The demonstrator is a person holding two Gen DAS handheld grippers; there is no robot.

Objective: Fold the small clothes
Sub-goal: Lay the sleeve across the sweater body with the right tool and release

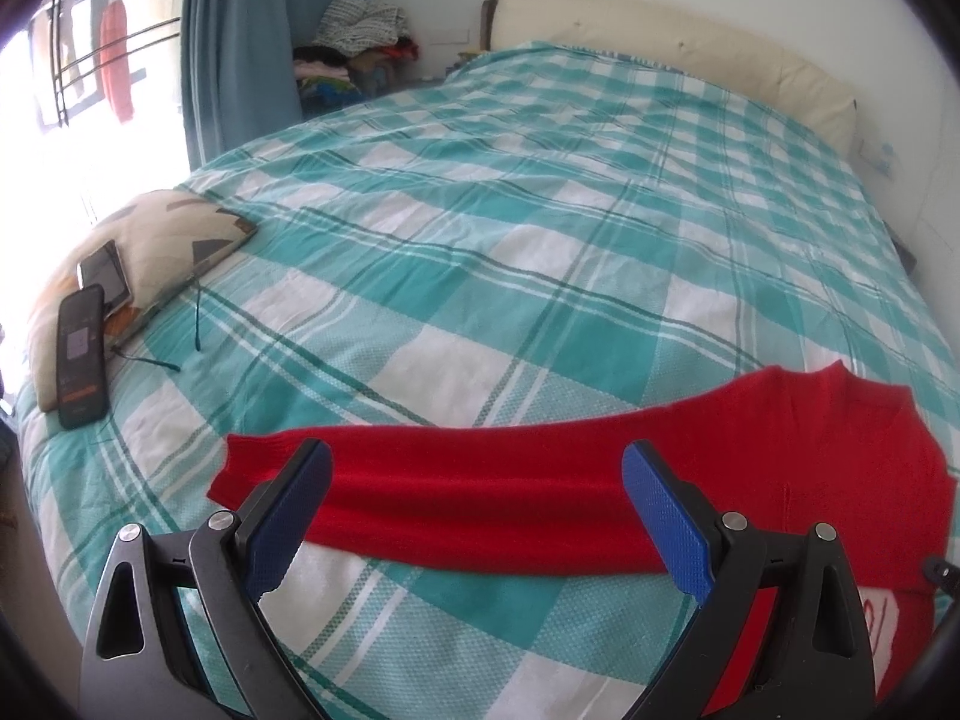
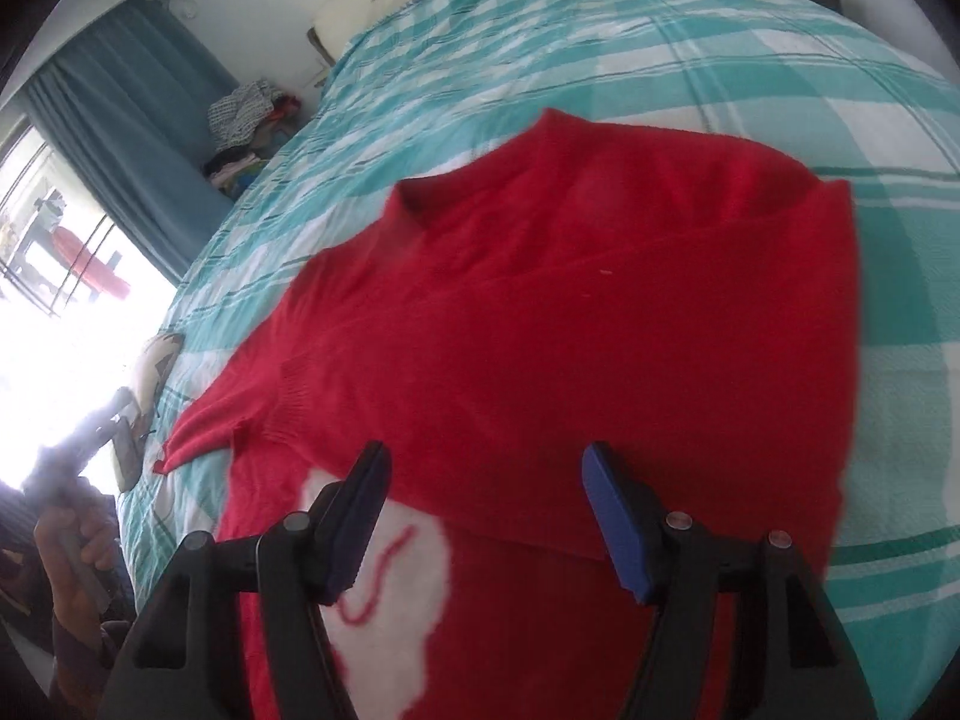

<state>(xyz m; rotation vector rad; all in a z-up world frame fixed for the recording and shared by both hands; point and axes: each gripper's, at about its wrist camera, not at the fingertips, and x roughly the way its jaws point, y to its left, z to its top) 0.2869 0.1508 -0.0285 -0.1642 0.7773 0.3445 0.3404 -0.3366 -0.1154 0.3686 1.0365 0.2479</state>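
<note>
Red sweater (image 2: 540, 312) lying on checked bed (image 1: 480, 192), right side folded across body, left sleeve (image 1: 456, 480) stretching flat. Left tongs (image 1: 474, 510) hovering wide over sleeve, holding nothing. Right tongs (image 2: 480, 516) gaping, empty, above folded layer. Risk: loose knit springing back, fold sliding apart.

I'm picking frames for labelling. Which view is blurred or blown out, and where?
Left wrist view: sharp on the red sweater and checked bedspread; only the window is overexposed. Right wrist view: softly blurred all over, sweater included; window glare washes out the left edge. Both bend with fisheye distortion.
</note>
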